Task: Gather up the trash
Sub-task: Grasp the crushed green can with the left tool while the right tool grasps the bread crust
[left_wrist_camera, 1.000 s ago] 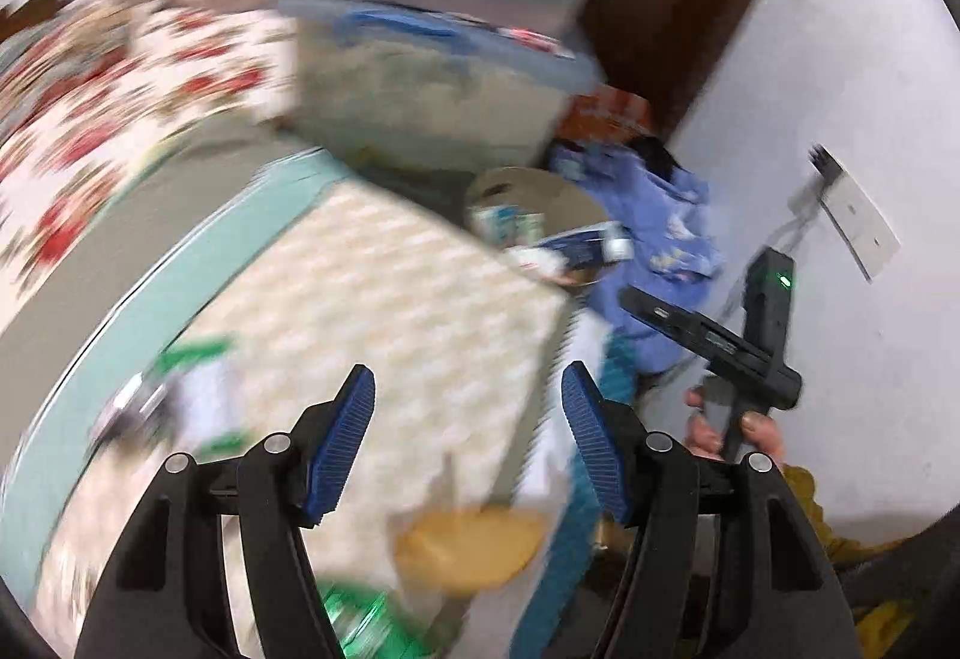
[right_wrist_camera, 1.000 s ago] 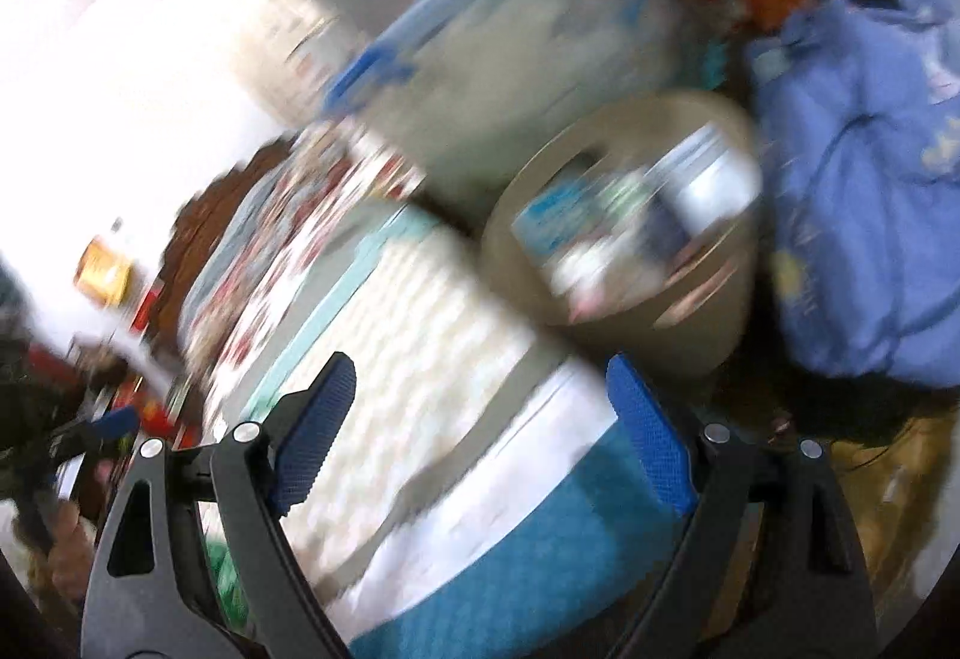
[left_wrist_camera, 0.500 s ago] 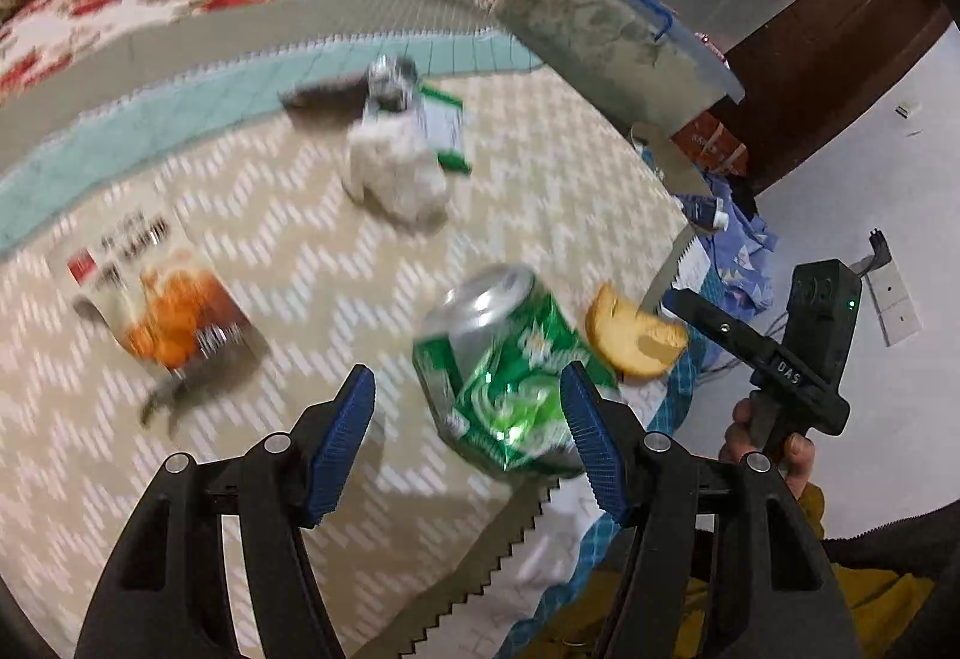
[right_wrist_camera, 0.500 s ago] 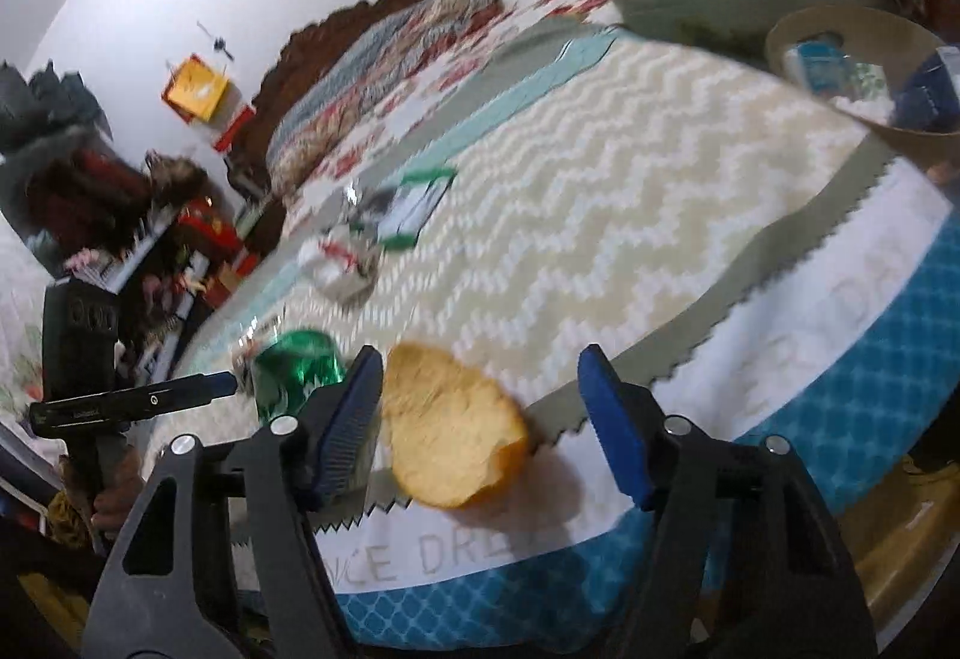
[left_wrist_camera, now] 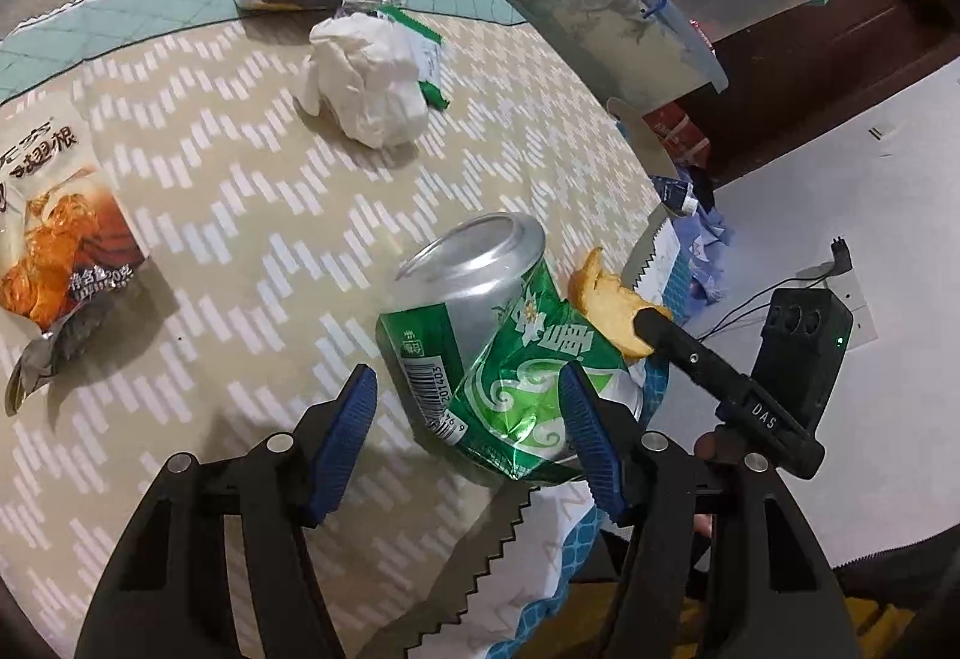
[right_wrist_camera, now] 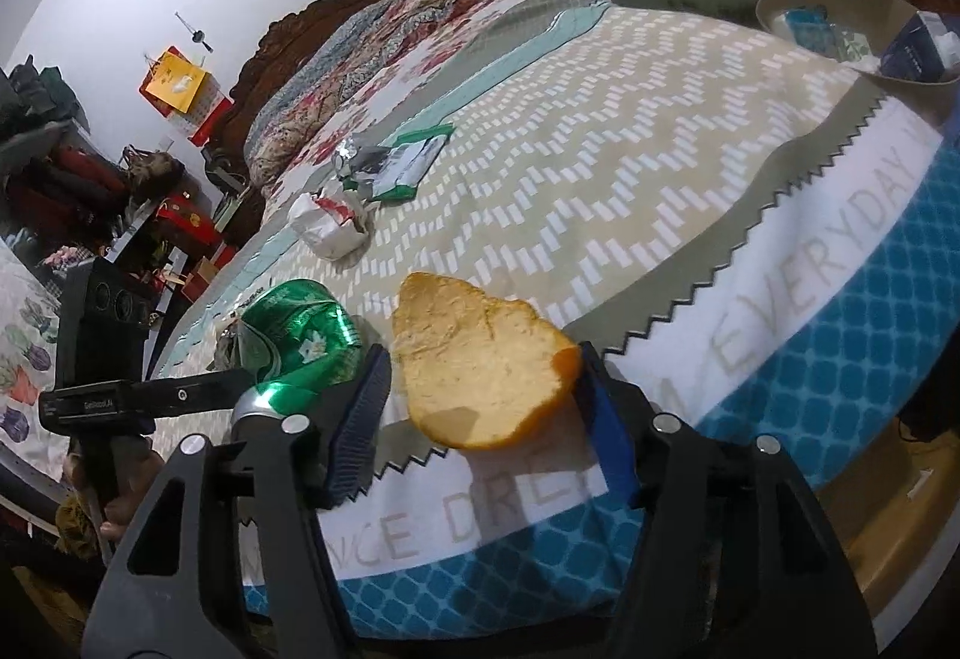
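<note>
Left wrist view: left tongs (left_wrist_camera: 465, 434) spread apart around crushed green aluminium can (left_wrist_camera: 492, 353) lying on its side on the chevron-patterned bed cover (left_wrist_camera: 240, 191), right pad touching or just beside the can, left pad apart from it. Right wrist view: right tongs (right_wrist_camera: 483, 413) apart, straddling yellow-orange peel piece (right_wrist_camera: 480, 365) near the bed edge, just beside the can; whether the pads touch the peel I cannot tell. Farther back: crumpled white paper wad (left_wrist_camera: 366, 77), orange snack packet (left_wrist_camera: 57, 245), green-white wrapper (right_wrist_camera: 408, 158). Beige trash bin with boxes (right_wrist_camera: 780, 2) past the far corner
</note>
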Available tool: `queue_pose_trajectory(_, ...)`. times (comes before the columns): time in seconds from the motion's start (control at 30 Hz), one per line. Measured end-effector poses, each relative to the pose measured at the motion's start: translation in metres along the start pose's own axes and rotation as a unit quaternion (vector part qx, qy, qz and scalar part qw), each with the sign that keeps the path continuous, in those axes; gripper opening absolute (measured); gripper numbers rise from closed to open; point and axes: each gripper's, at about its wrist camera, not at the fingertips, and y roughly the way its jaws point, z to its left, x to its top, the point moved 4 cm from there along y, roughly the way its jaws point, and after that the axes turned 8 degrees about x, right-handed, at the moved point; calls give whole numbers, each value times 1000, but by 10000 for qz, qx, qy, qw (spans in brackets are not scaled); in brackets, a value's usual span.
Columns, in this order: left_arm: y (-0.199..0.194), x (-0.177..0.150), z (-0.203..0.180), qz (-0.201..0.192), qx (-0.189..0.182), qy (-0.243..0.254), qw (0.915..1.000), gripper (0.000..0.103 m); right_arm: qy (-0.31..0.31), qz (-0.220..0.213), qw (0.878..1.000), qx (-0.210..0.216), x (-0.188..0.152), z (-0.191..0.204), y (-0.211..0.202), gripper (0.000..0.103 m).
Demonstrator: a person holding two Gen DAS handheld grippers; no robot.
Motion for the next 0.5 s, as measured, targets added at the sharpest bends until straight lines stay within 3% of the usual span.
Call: queue_pose_trajectory(0.5, 7, -3, -6, 53, -373, -226, 9990, 55, -225, -170, 9996, 55, -5, 17, 20, 62)
